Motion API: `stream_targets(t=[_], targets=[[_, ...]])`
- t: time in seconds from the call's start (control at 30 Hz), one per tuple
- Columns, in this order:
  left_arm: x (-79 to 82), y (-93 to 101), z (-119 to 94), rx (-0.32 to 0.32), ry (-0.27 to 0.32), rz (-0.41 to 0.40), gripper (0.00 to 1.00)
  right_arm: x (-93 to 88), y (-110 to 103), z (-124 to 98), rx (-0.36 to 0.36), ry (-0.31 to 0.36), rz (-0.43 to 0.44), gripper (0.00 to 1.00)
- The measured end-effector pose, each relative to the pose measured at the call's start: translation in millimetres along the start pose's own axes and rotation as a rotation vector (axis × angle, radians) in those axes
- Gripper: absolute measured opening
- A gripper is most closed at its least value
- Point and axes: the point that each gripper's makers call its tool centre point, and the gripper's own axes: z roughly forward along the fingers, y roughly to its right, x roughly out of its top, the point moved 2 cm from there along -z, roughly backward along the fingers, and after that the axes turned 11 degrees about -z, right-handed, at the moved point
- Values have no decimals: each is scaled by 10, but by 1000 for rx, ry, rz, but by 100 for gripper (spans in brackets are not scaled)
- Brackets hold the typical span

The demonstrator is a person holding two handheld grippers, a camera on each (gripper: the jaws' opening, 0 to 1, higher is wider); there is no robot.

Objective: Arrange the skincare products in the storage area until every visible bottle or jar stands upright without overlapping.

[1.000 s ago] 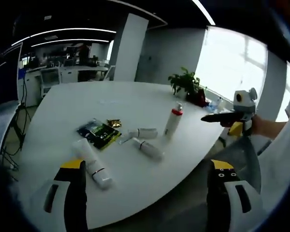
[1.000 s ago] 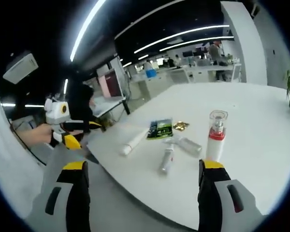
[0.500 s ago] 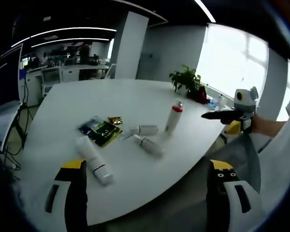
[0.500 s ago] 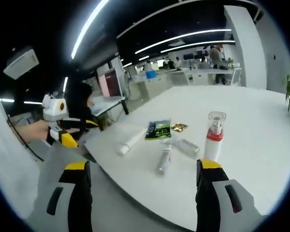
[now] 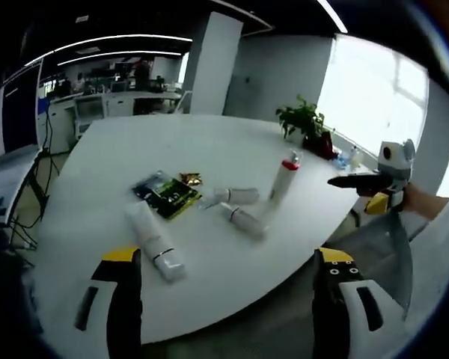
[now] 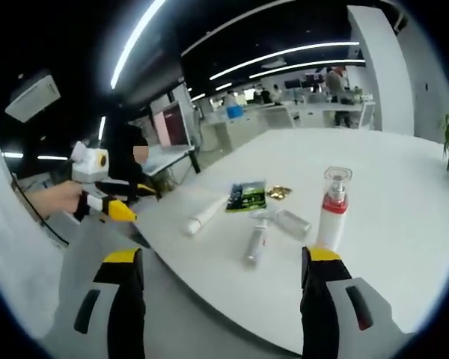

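- Skincare products lie on the white tabletop, grouped near the curved edge that faces the person. Only one, the pump bottle with a red collar, stands upright; in the right gripper view the pump bottle shows a clear cap on top.
- Three pieces lie on their sides and, by my reading, are what the task still asks to be stood up: a white tube closest to the near edge, and two small bottles that meet at an angle just beside the upright one, so close that I cannot tell whether they touch.
- In the right gripper view the same white tube points toward the edge, and the small bottles sit between it and the pump bottle.
- A dark flat sachet and a small gold packet rest further in from the edge; neither is a bottle or jar, so they probably need no righting.
- The left claw is spread wide and empty, held off the tabletop edge and aimed at the tube, likely the nearest first pick.
- The right claw is also spread and holds nothing, off the tabletop edge and facing the pump bottle side, which suits taking the small bottles.
- Each hand-held unit appears in the other's view, both well apart from the products.
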Motion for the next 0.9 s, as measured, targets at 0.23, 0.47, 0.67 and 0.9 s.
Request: stream_targets(t=[0.23,0.47,0.67,0.9], targets=[[-65,-160,93,46,-50,-14,83,-8,-7,-1,1,-4,3,86],[-159,-253,161,94,-105,-17,81,-12,24,-6,-9,-1,10,86],[-224,-377,242,132,-161,-33,77,-20,35,5,-10,-6,17,85],[-249,-452,352,149,-212,-44,75,-33,62,3,-25,-14,26,84]])
